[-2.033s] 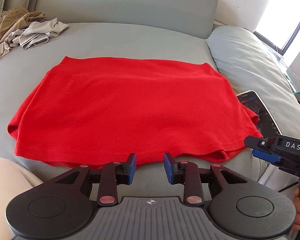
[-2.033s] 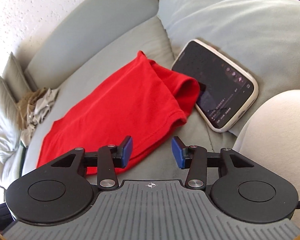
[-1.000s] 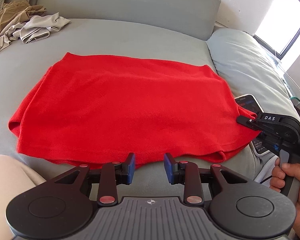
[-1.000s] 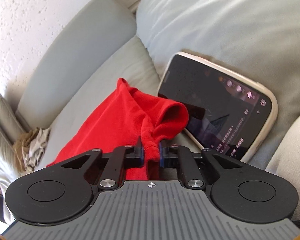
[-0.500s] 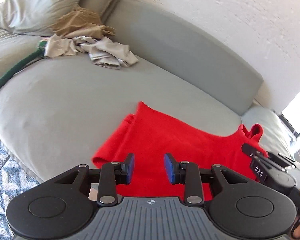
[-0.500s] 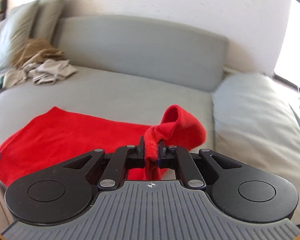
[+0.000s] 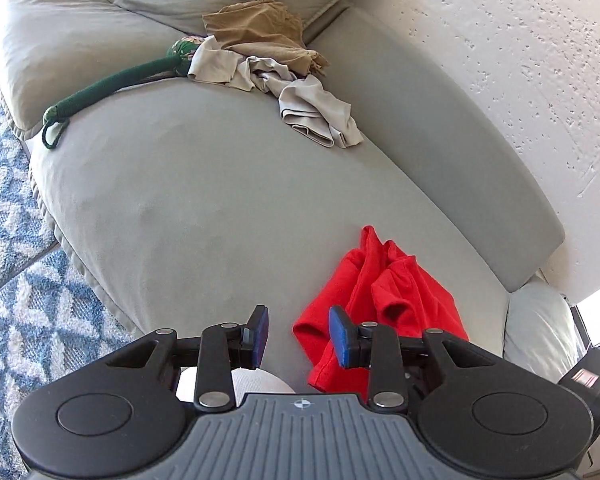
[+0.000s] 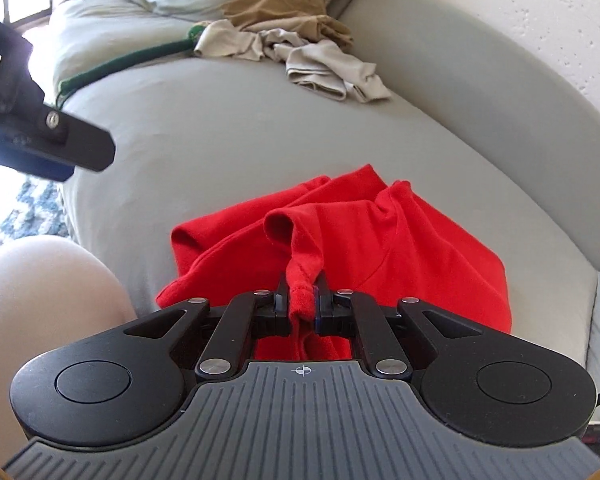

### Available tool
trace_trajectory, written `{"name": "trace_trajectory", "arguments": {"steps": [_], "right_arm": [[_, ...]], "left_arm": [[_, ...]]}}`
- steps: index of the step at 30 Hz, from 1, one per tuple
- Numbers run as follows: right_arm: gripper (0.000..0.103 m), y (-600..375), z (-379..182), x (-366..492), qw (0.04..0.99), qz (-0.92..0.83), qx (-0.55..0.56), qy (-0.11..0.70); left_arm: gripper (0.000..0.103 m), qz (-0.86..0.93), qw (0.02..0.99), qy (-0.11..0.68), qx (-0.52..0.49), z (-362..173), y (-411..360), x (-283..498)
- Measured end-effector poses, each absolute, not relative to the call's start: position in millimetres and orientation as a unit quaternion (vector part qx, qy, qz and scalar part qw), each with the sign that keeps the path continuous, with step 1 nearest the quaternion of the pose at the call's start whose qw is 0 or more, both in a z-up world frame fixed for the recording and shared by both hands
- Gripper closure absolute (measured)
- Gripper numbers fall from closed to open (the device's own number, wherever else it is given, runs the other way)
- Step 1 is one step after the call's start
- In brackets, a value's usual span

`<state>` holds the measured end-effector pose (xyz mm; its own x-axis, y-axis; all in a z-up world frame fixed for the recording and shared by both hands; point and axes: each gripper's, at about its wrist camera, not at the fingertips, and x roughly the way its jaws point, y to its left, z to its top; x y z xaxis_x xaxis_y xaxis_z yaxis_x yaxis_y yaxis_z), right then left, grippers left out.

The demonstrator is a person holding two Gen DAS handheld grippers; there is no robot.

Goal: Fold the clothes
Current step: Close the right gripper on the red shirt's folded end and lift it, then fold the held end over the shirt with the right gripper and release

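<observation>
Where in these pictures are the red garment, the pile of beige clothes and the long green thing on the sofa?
red garment (image 8: 380, 240), right wrist view, on its bunched middle.
pile of beige clothes (image 7: 312, 108), left wrist view, on the pale piece in front.
long green thing (image 7: 112, 84), left wrist view, midway along its shaft.

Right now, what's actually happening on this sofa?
A person is folding a red garment on a grey sofa with two handheld grippers. The right gripper is shut on a bunched edge of the garment, lifting it off the cushion so the cloth lies crumpled rather than flat. The left gripper is open and holds nothing, just beside the cloth. A pile of beige clothes waits at the far end.
</observation>
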<state>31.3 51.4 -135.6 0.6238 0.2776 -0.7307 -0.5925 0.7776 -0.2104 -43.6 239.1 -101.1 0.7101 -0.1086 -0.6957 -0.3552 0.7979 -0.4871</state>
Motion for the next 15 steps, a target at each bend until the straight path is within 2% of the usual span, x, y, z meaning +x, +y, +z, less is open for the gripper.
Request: {"name": "trace_trajectory", "arguments": {"steps": [8,15], "right_arm": [[0.094,33.2,-87.5,53.6,0.917,0.22,-0.08,0.324],[0.094,22.7,-71.5,74.9,0.923,0.205,0.017,0.324]], "left_arm": [[0.071,0.069,0.868,0.376,-0.316,-106.3,243.7,-49.7],[0.071,0.079,0.863,0.381,-0.323,-113.3,250.7,-55.5]]}}
